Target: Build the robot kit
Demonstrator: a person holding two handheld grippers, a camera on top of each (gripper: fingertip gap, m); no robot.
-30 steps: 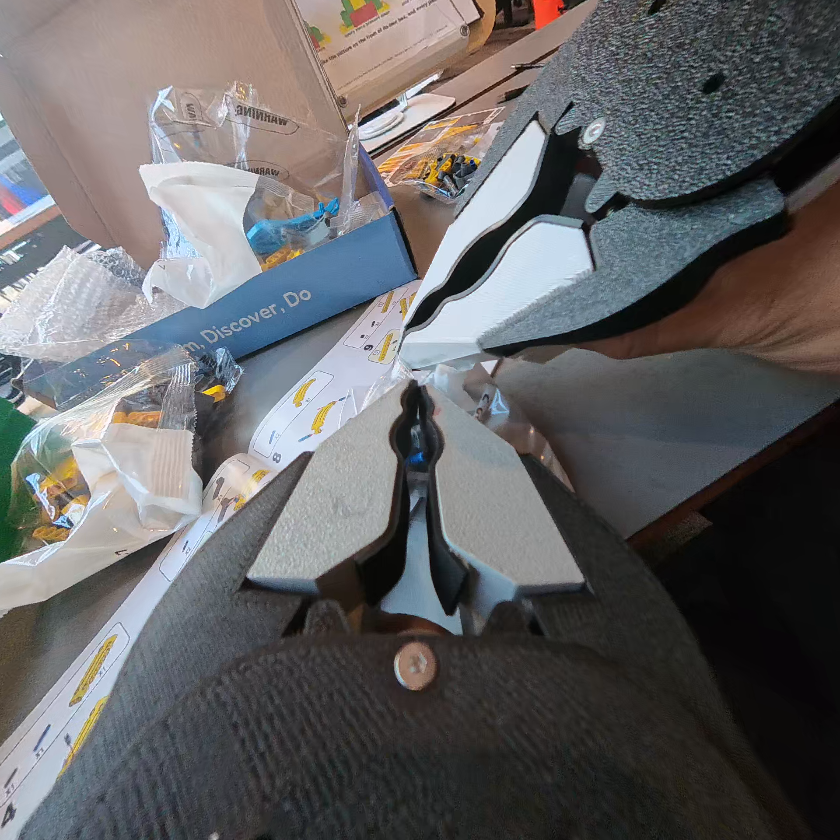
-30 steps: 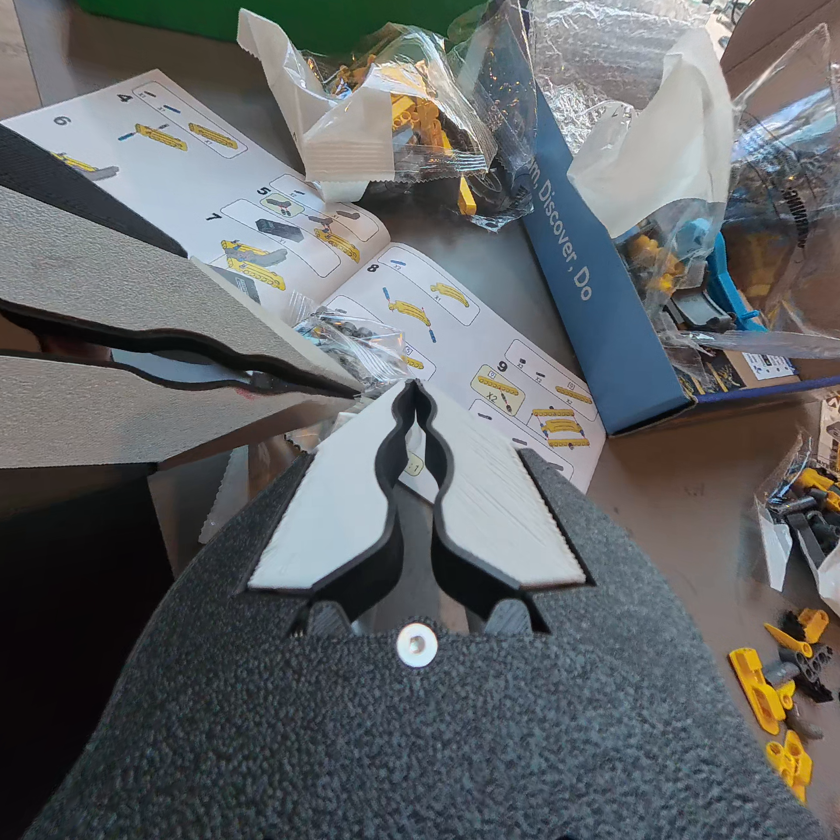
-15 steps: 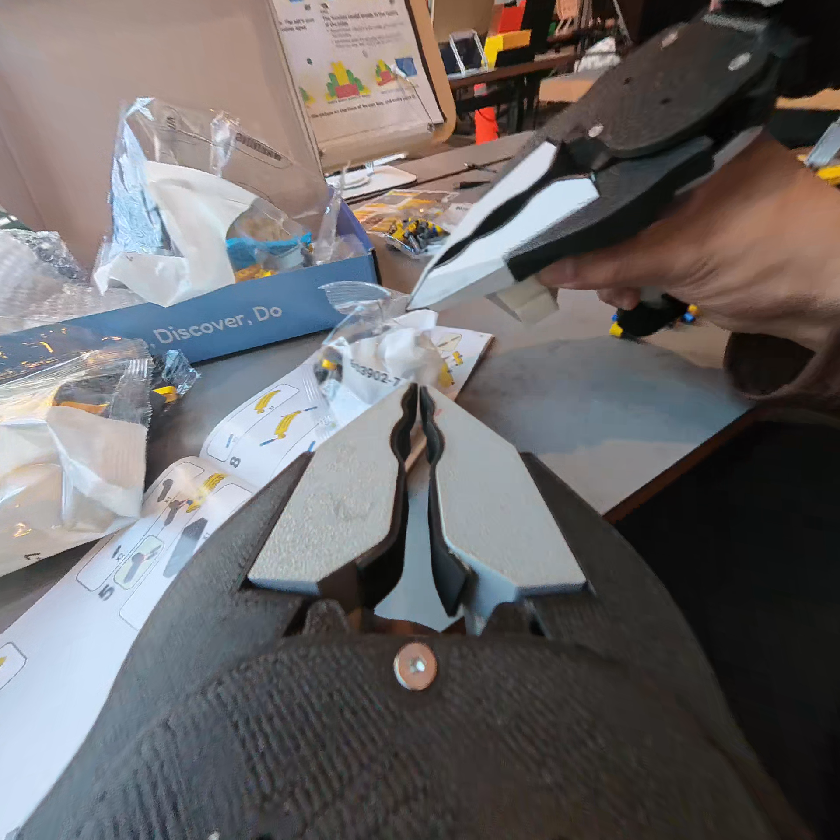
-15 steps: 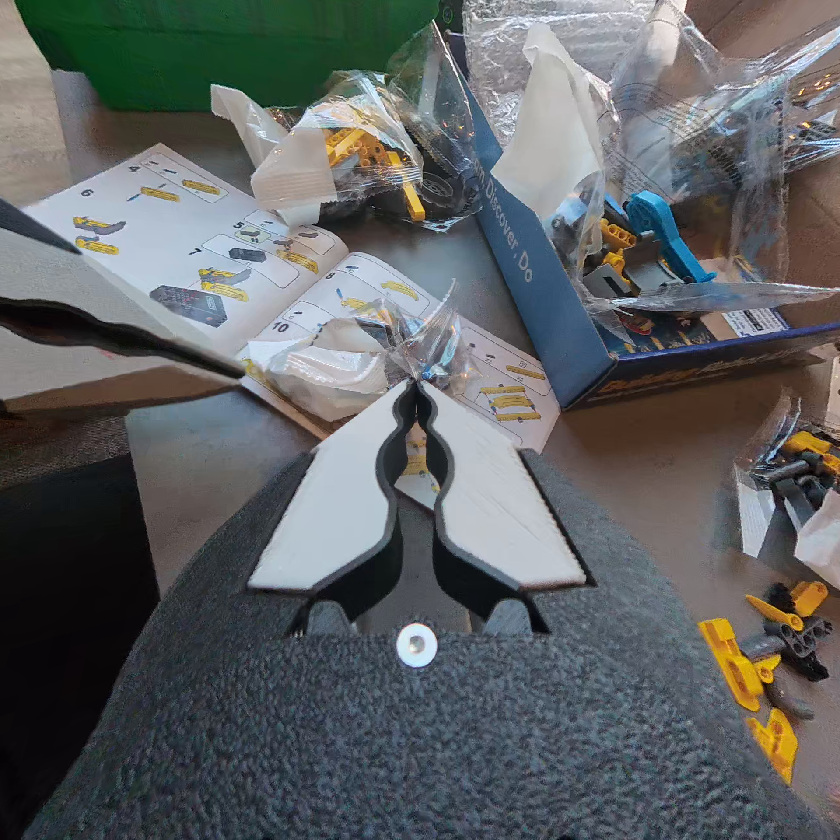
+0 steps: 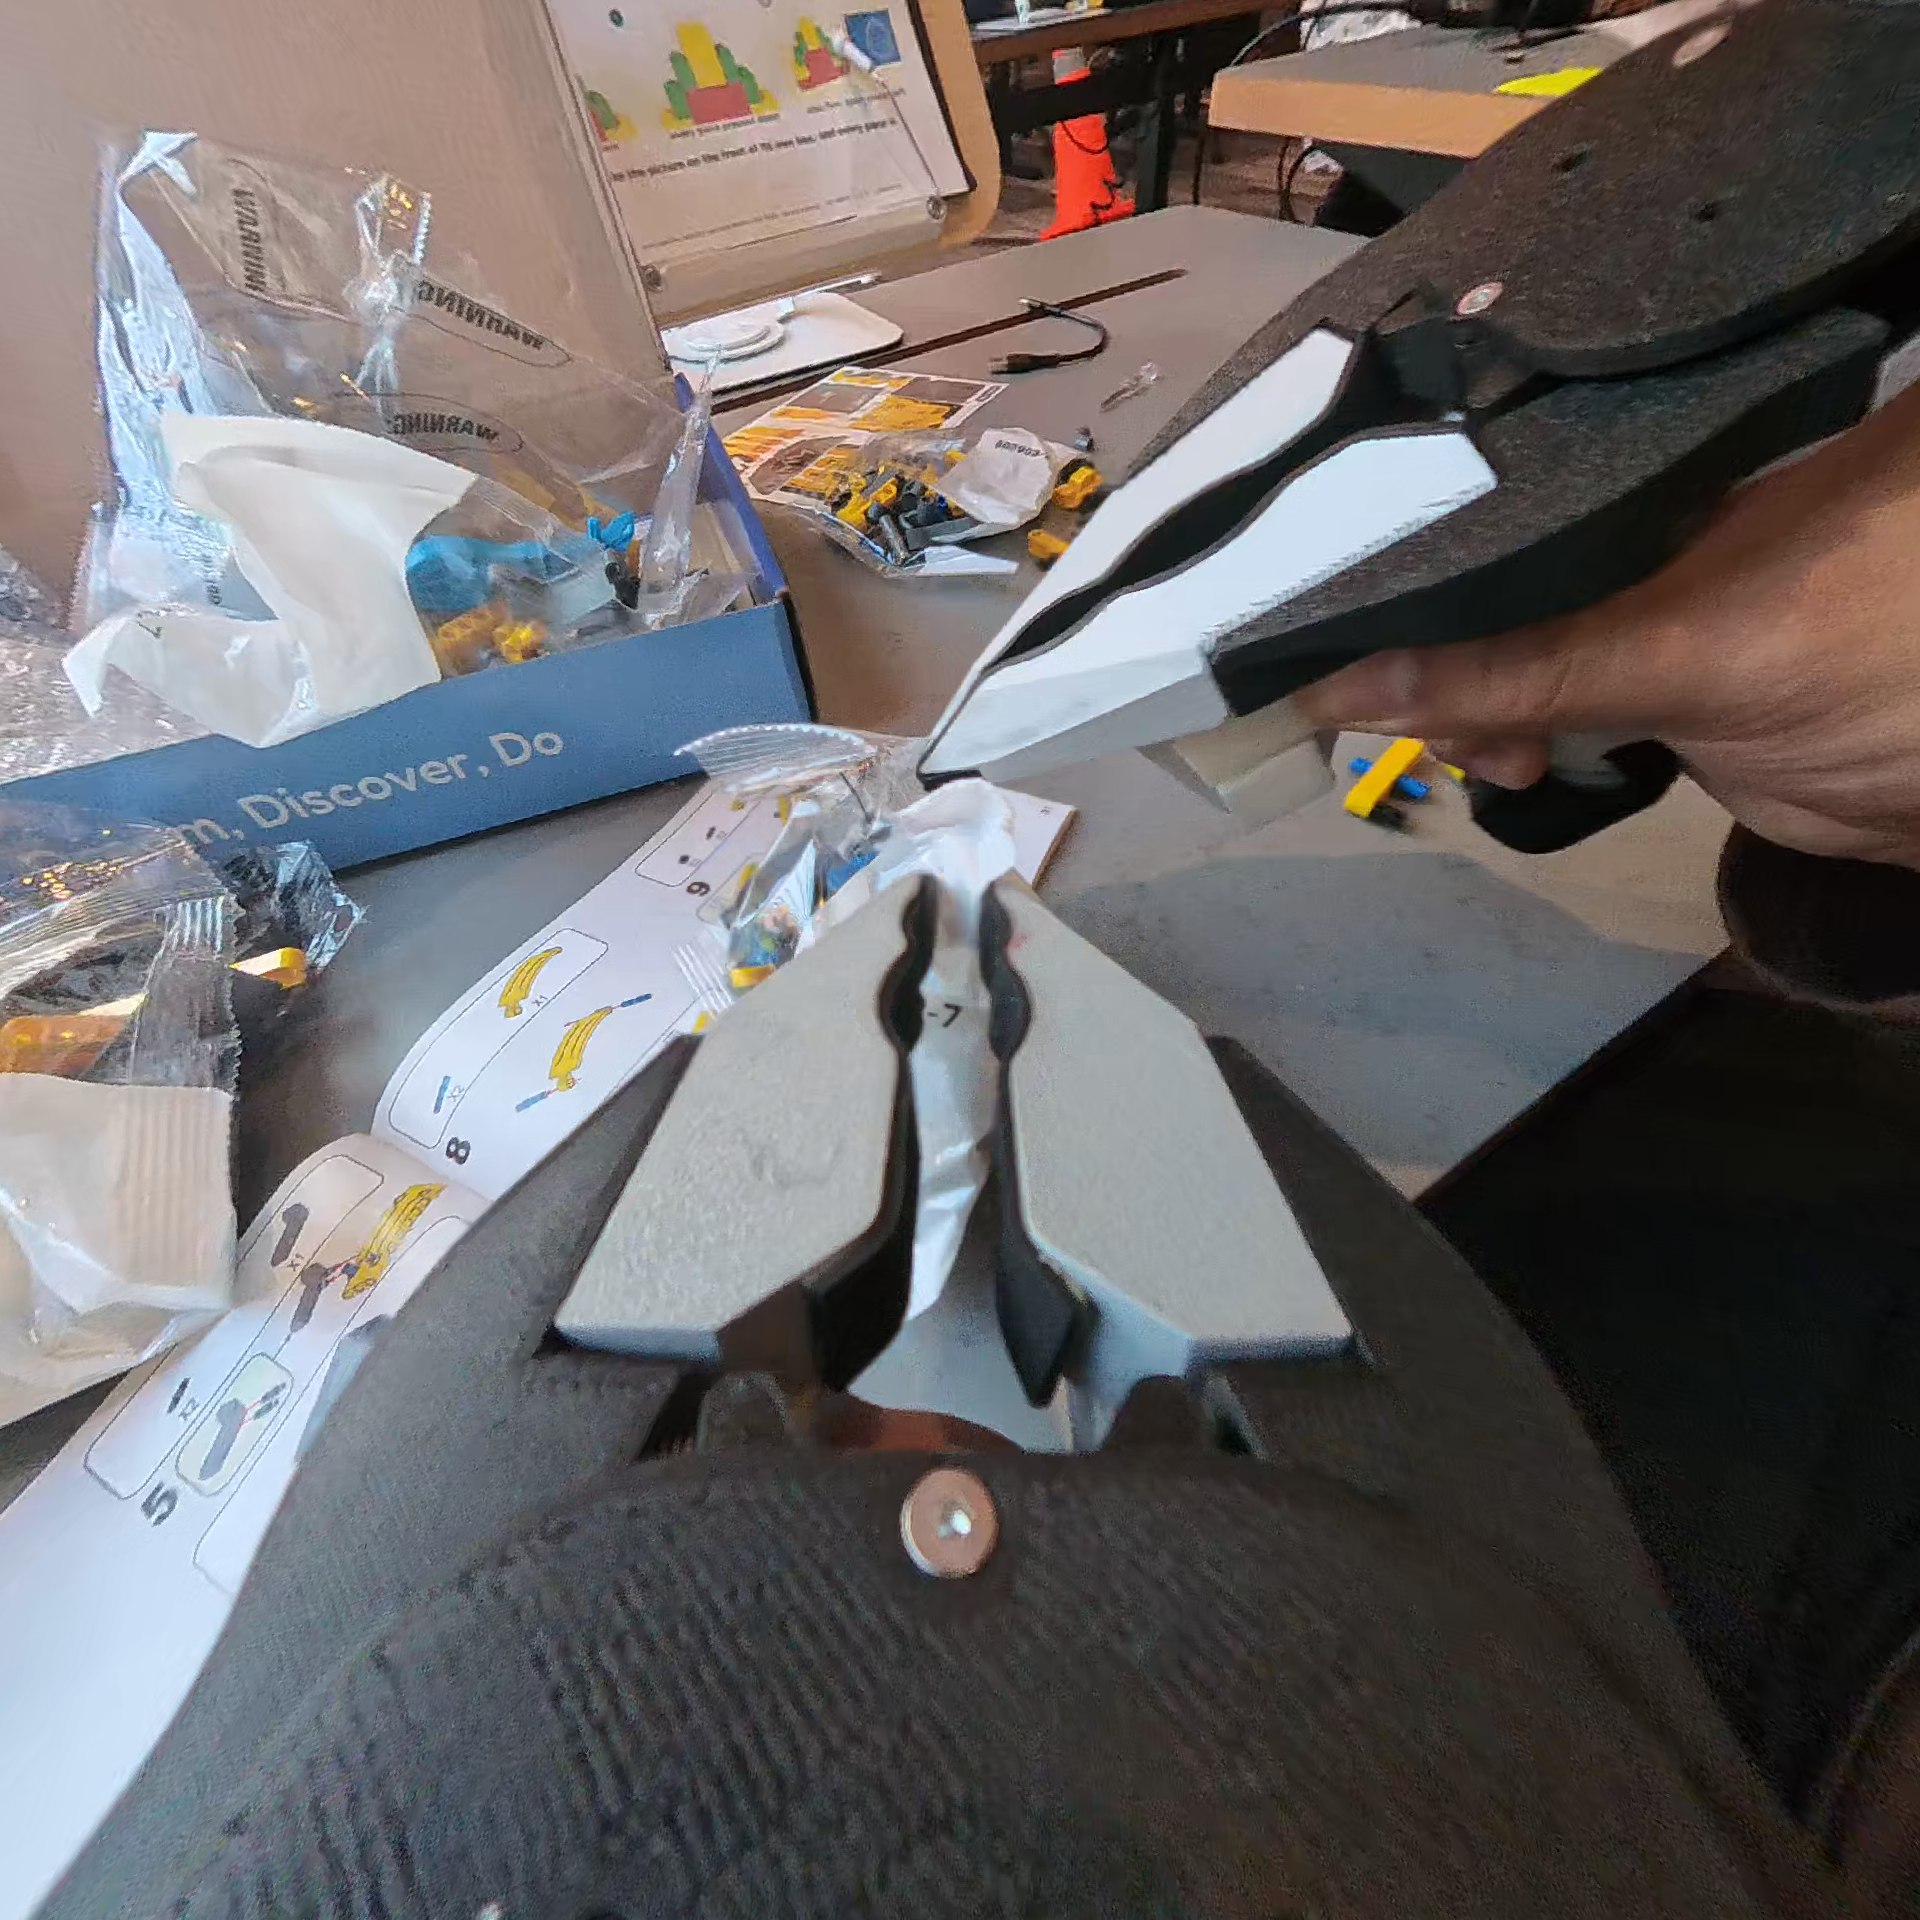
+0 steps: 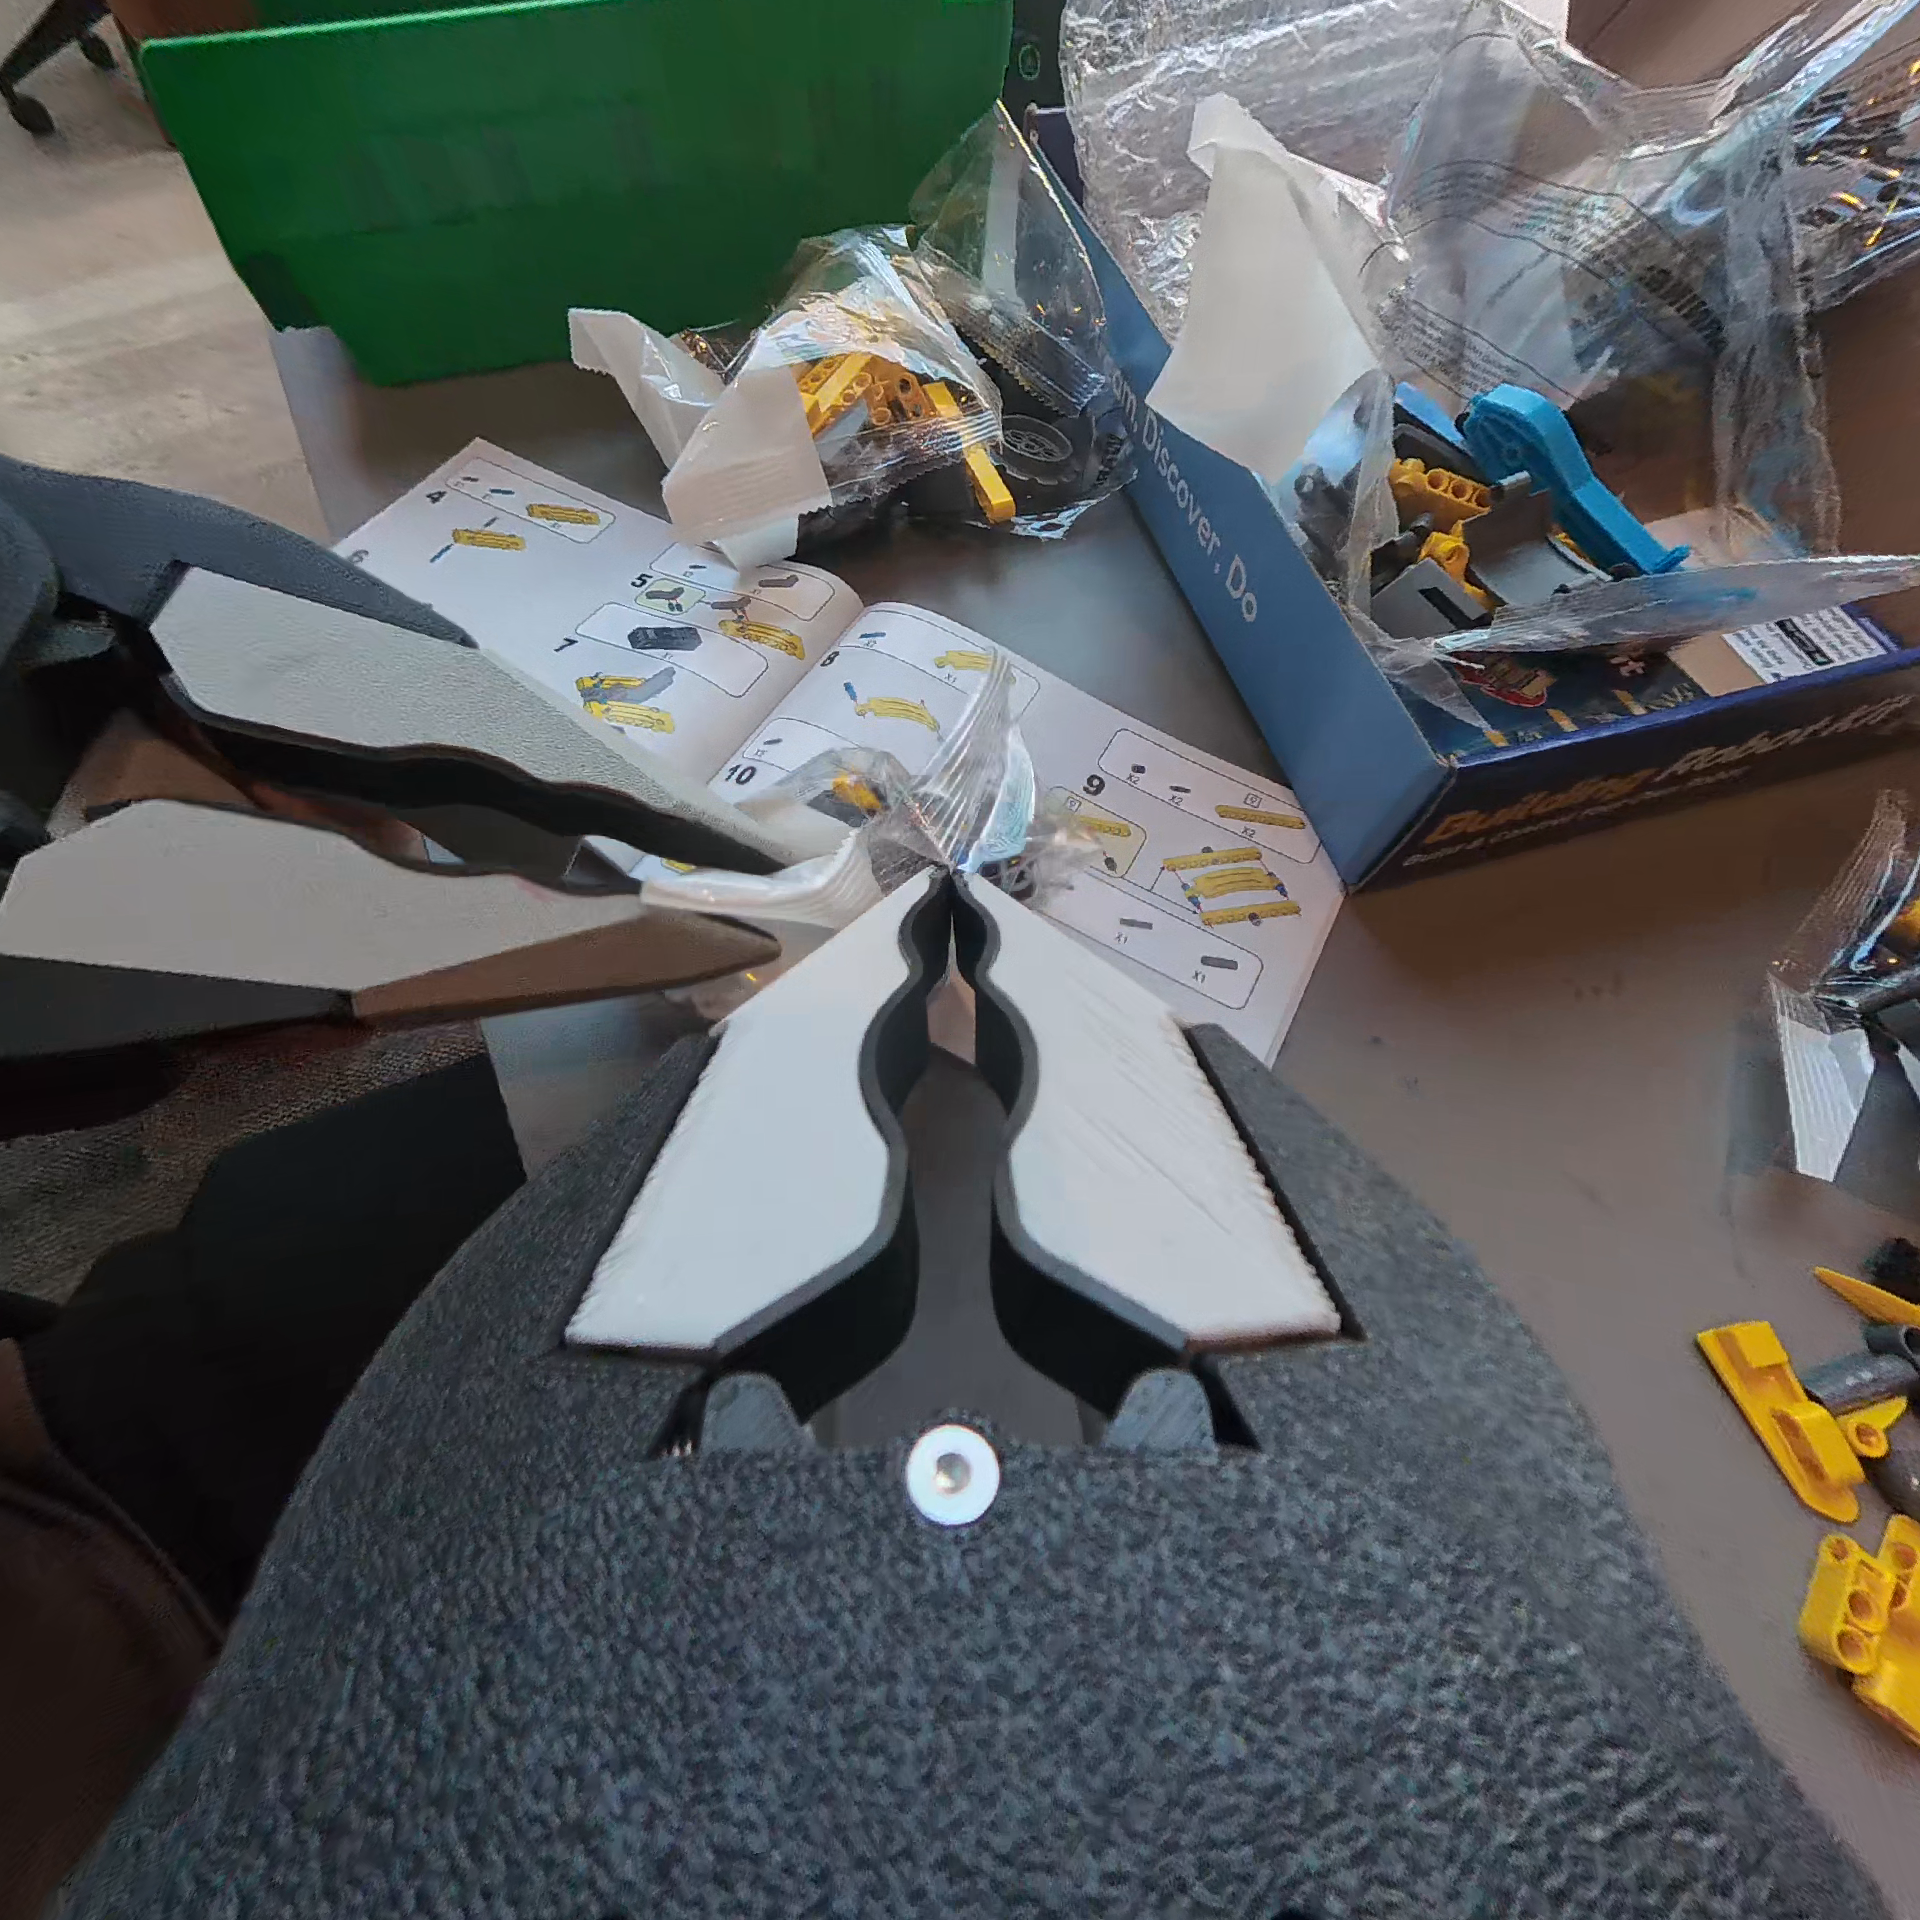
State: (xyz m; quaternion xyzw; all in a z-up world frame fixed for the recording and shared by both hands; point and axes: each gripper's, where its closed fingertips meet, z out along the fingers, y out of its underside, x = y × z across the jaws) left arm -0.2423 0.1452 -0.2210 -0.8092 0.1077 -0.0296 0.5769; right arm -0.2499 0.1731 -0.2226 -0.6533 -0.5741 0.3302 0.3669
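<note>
While both grippers pinch it, the small plastic bag (image 6: pixel 914 821) hangs stretched between them.
Left gripper (image 5: pixel 951 914) jaws clenched on its white end, right gripper (image 6: pixel 951 883) jaws on clear film, above the booklet (image 6: pixel 1174 862).

Crinkled glossy clear plastic bag (image 6: pixel 935 800) with a white paper-like end; matt paper booklet (image 6: pixel 1174 904); smooth matt grey bench (image 5: pixel 1351 956); rough-grained tongs (image 6: pixel 951 883).
</note>
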